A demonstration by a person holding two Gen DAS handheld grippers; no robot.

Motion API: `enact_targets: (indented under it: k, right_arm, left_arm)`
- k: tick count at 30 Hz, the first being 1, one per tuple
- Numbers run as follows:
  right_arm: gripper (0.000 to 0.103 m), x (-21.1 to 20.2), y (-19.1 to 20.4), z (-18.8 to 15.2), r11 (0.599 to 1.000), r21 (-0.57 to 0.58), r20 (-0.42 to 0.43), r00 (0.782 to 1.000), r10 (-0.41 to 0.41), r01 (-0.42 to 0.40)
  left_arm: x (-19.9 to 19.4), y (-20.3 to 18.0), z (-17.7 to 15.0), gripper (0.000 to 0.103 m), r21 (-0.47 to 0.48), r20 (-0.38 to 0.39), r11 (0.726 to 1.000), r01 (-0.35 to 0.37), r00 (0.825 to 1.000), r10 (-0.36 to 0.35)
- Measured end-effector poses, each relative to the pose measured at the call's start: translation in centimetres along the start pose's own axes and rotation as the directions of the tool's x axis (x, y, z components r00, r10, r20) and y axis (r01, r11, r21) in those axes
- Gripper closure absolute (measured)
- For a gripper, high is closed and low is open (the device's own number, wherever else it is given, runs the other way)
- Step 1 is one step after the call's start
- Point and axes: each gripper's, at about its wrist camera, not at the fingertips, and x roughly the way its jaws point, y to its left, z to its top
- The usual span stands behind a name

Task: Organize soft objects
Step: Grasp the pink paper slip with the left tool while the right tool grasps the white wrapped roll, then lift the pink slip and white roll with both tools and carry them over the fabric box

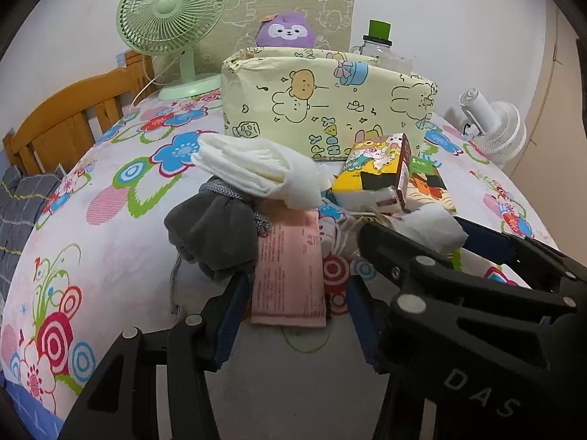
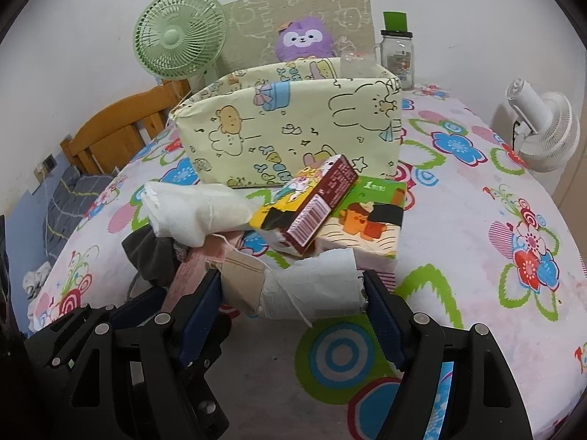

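Two grippers, both spread open: left gripper [image 1: 290, 315] around the near end of a pink packet [image 1: 290, 275], right gripper [image 2: 293, 311] around a white bundle [image 2: 315, 288]. Beyond, tissue packs [image 2: 315, 205] near the yellow cloth bin [image 2: 290, 132], on the flowered bedsheet [image 2: 477, 256].

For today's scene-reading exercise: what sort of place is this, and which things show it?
Probably a bedroom at home: a wooden headboard behind a floral bedsheet, a purple plush toy, and a green desk fan by the wall.
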Motion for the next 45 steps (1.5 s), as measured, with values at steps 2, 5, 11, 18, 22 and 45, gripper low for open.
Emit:
enact_targets:
  k: [2,5,11,18,22,45]
  right_arm:
    - [0.025,0.1,-0.2,0.0,1.000,0.003,-0.002,1.000,-0.004,0.004]
    - [0.025,0.2,-0.5,0.1,1.000,0.008,-0.004,1.000,-0.010,0.010]
    - [0.025,0.5,-0.8,0.2,1.000,0.015,-0.007,1.000,-0.014,0.014]
    - [0.025,0.5,-0.8,0.2,1.000,0.016,-0.003,1.000,-0.012,0.012]
    - [0.025,-0.1,-0.8,0.3,1.000,0.018,0.010,1.000,-0.008,0.008]
    - [0.025,-5.4,-0.7,0.7,1.000,0.016,0.113,0.993,-0.016,0.014]
  left_arm:
    - [0.3,-0.1,0.3,0.047,-0.004,0.002,1.000,0.000,1.000,0.000]
    - [0.6,-0.1,0.7,0.050,-0.006,0.005,1.000,-0.003,1.000,0.003]
    - [1.0,0.1,1.0,0.063,-0.020,0.011,1.000,-0.018,1.000,0.018]
    - [0.3,-0.2,1.0,0.064,-0.025,0.023,1.000,-0.001,1.000,0.001]
    - [-0.6,-0.6,0.9,0.064,-0.021,0.039,1.000,0.006,0.999,-0.005]
    - [-5.6,-2.4,1.6,0.064,0.003,0.134,1.000,0.012,0.991,-0.012]
